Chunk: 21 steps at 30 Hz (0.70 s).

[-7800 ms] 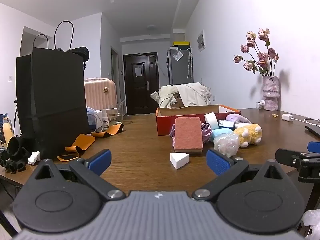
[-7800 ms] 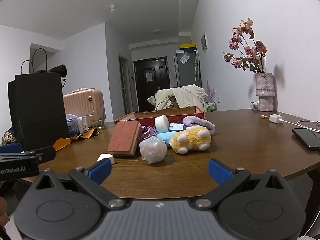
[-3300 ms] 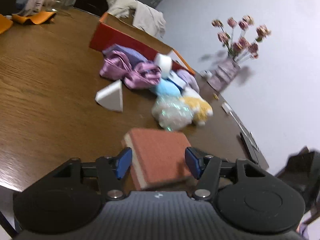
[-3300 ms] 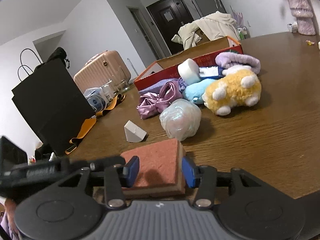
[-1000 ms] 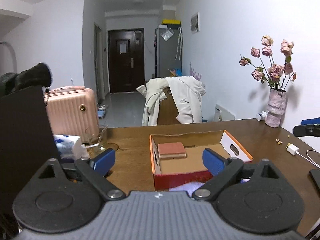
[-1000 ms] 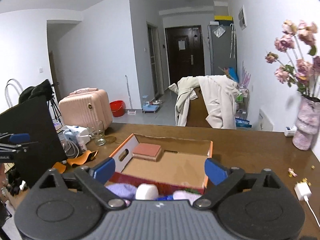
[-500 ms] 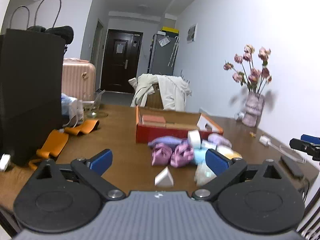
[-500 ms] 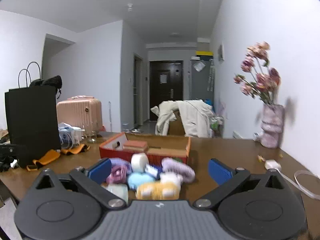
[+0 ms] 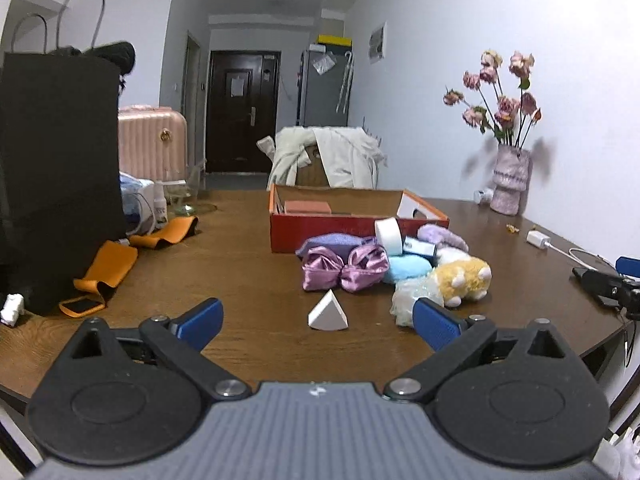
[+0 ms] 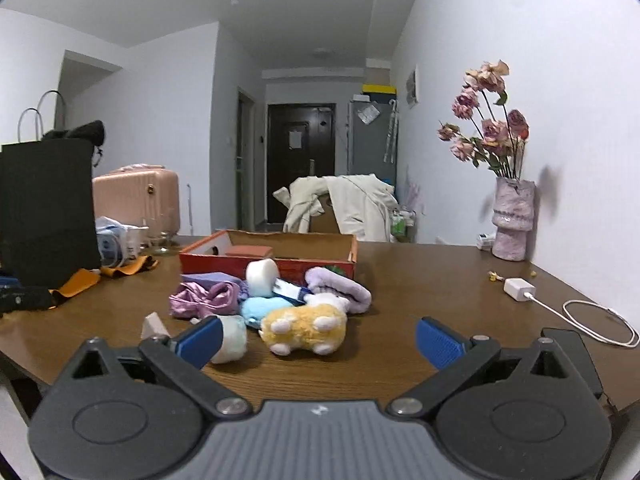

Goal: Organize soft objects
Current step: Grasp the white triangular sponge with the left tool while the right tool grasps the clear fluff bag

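Note:
A red cardboard box stands mid-table with a terracotta sponge inside at its left end. In front of it lie soft things: a purple satin bow, a white foam roll, a blue plush, a lilac cloth, a yellow plush toy, a pale crinkly ball and a white wedge sponge. My left gripper is open and empty, just short of the wedge. My right gripper is open and empty, close before the yellow plush.
A black paper bag and orange straps stand at the left. A vase of dried roses stands at the back right. A white charger with cable and a dark phone lie at the right edge.
Both grippers have dropped from above the box, where the sponge was left, and pulled back to the near table edge, low in front of the pile of soft things.

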Motion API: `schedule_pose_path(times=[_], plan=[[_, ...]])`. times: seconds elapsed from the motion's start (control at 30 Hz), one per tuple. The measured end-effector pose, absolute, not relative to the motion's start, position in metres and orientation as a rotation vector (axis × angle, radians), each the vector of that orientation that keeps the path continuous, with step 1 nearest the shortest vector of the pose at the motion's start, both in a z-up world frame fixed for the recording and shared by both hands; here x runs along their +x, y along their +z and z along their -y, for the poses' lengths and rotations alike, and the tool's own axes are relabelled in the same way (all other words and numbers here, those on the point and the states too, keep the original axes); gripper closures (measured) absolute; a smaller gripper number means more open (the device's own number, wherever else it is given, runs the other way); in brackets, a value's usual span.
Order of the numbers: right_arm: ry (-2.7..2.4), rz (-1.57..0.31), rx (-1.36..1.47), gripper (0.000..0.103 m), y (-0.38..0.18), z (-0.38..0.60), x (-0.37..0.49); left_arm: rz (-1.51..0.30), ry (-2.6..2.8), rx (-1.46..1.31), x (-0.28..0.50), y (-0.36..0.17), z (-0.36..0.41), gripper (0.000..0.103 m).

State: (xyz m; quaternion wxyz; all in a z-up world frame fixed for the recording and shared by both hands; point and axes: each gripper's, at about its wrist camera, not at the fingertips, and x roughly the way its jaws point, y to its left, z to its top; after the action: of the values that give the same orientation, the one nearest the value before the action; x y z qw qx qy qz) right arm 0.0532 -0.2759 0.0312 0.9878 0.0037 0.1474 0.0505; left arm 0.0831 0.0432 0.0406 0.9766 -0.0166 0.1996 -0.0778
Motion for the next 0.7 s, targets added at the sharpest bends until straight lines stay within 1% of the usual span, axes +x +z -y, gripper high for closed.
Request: schedule_pose_path(times=[0.23,0.3,0.4,0.43,0.47,0.5,0.57,0.6,0.63,0.67,0.7], plan=[[0.140,-0.357,0.024,0.000,0.017,0.264,0.086,-0.481,-0.166,-0.001,0.131,0.015,-0.028,0.000],[0.174,-0.380,0.025,0.003,0.010,0.256,0.099,-0.490,-0.188,-0.009,0.146,0.009,-0.026,0.000],[0.204,-0.416,0.023,0.004,0.000,0.241,0.123,-0.501,-0.211,-0.031,0.169,0.001,-0.023,0.004],[0.216,-0.426,0.025,0.005,-0.002,0.237,0.131,-0.500,-0.220,-0.034,0.177,-0.001,-0.022,0.009],[0.237,-0.433,0.029,0.008,-0.004,0.232,0.141,-0.507,-0.228,-0.035,0.185,-0.002,-0.020,0.019],[0.255,-0.441,0.034,0.010,-0.005,0.228,0.149,-0.515,-0.237,-0.038,0.194,-0.003,-0.020,0.023],[0.285,-0.449,0.045,0.012,-0.008,0.219,0.167,-0.532,-0.260,-0.050,0.211,-0.008,-0.017,0.036],[0.293,-0.452,0.051,0.016,-0.010,0.216,0.176,-0.538,-0.263,-0.050,0.218,-0.011,-0.015,0.039],[0.298,-0.458,0.053,0.017,-0.011,0.213,0.184,-0.544,-0.261,-0.043,0.224,-0.014,-0.013,0.047],[0.302,-0.460,0.053,0.018,-0.013,0.211,0.191,-0.557,-0.254,-0.028,0.229,-0.018,-0.011,0.061],[0.305,-0.464,0.055,0.018,-0.014,0.209,0.197,-0.573,-0.248,-0.015,0.233,-0.022,-0.011,0.068]])
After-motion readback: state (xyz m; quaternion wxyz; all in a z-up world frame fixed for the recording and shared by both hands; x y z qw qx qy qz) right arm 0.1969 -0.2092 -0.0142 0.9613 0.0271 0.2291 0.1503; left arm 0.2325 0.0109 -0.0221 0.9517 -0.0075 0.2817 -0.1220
